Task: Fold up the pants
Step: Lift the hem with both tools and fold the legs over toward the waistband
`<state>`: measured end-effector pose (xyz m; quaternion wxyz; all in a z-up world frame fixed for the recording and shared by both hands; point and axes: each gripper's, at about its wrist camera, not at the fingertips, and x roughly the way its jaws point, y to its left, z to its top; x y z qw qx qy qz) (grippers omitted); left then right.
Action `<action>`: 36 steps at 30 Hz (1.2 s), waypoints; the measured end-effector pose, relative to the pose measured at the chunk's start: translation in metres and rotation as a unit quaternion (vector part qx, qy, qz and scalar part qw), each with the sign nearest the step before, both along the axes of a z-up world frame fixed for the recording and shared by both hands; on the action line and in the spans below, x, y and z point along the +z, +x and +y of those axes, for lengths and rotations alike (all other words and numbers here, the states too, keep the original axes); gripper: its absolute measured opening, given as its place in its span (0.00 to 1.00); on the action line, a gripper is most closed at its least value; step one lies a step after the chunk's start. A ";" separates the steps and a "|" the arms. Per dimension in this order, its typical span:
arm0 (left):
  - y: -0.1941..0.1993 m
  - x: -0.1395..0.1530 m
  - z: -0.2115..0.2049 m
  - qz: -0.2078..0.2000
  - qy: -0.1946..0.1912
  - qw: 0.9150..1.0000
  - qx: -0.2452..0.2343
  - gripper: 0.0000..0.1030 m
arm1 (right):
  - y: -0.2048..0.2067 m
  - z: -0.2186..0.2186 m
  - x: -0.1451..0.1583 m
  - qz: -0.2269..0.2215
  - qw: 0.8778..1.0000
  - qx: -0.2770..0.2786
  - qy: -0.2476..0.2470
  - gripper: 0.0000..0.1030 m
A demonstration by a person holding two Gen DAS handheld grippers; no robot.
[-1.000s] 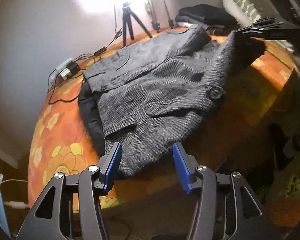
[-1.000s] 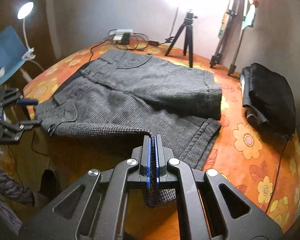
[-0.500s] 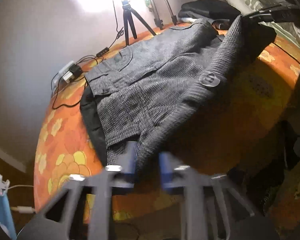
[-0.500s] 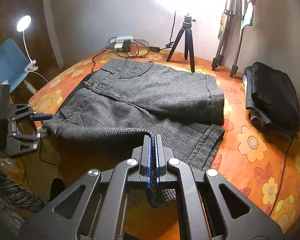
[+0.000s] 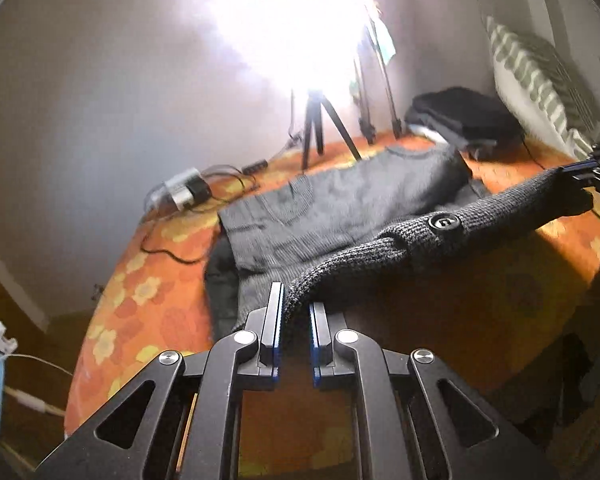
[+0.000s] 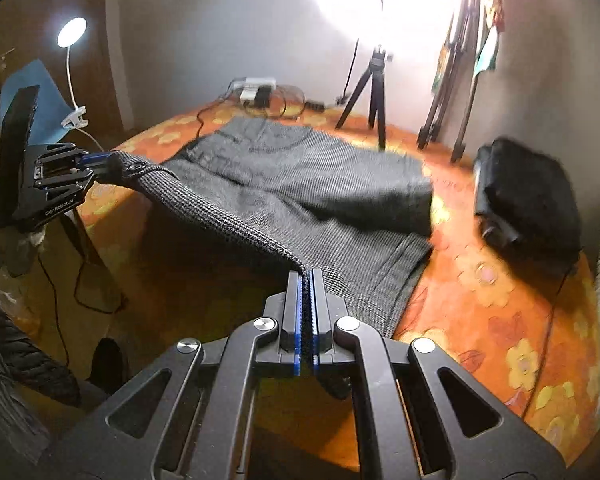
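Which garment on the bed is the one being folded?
Start at the orange flowered bedspread. Two dark garments lie on it: a black folded pile near the tripods, untouched, and the grey woven pants spread in the middle. Only the pants have their waistband lifted between the left claw and right claw.

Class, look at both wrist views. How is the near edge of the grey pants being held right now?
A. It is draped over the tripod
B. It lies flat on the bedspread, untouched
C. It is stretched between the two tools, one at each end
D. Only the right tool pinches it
C: the pants edge runs taut from the right tool, shut on the cloth, across to the left tool, which grips the buttoned end.
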<state>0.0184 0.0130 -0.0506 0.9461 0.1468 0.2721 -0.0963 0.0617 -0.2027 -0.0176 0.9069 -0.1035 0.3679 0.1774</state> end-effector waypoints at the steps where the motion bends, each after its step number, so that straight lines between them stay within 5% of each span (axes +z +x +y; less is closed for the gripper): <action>1: 0.001 0.004 0.001 -0.004 -0.004 1.000 0.000 0.09 | -0.001 0.000 0.005 -0.005 1.000 0.000 0.004 0.03; 13: 0.043 0.063 0.011 -0.067 -0.014 0.998 0.018 0.09 | 0.047 0.027 0.096 -0.107 0.993 0.005 -0.054 0.02; 19: 0.080 0.079 0.016 -0.071 -0.007 0.997 0.022 0.08 | 0.088 0.038 0.117 -0.125 0.989 0.008 -0.076 0.02; 29: 0.147 0.075 0.004 -0.061 0.031 0.997 0.019 0.08 | 0.180 0.032 0.107 -0.111 0.987 -0.003 -0.117 0.02; 36: 0.214 0.051 -0.003 -0.025 0.050 0.998 0.026 0.08 | 0.251 0.026 0.072 -0.080 0.990 -0.018 -0.117 0.02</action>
